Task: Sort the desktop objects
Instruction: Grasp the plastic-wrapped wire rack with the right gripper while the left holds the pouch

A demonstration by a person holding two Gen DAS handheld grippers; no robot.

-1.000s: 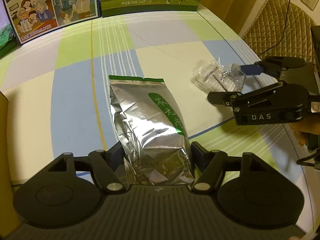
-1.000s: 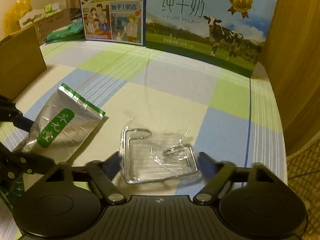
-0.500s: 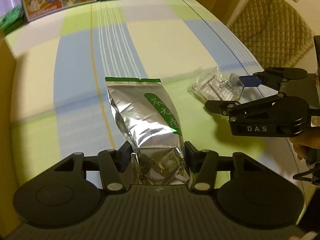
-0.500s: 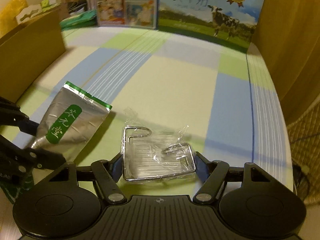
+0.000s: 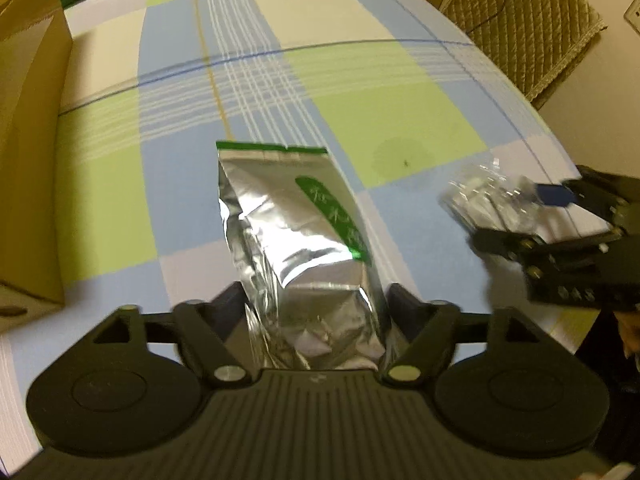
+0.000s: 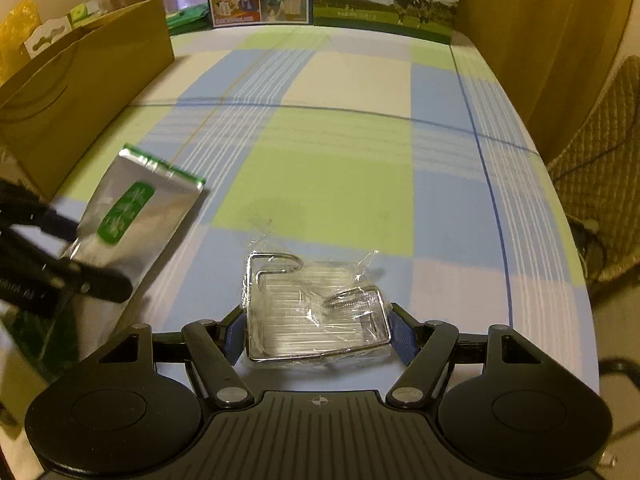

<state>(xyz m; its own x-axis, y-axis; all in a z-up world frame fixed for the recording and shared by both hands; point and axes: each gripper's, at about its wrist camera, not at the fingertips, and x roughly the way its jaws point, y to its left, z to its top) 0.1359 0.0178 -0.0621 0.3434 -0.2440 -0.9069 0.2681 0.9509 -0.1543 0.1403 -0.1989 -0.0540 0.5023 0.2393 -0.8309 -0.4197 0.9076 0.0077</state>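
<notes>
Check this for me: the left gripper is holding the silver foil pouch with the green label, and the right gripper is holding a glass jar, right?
Not quite. The left gripper does grip the silver foil pouch, but the right gripper holds a plastic-wrapped wire rack, not a glass jar. The right wrist view shows its chrome frame and clear wrapping between the fingers.

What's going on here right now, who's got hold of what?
A person is working with two handheld grippers over a checked tablecloth. The left gripper is shut on a silver foil pouch with a green label, gripped at its bottom end. The right gripper is shut on a wire rack in clear plastic wrap. Both items look lifted off the cloth. A cardboard box stands to the left.
</notes>
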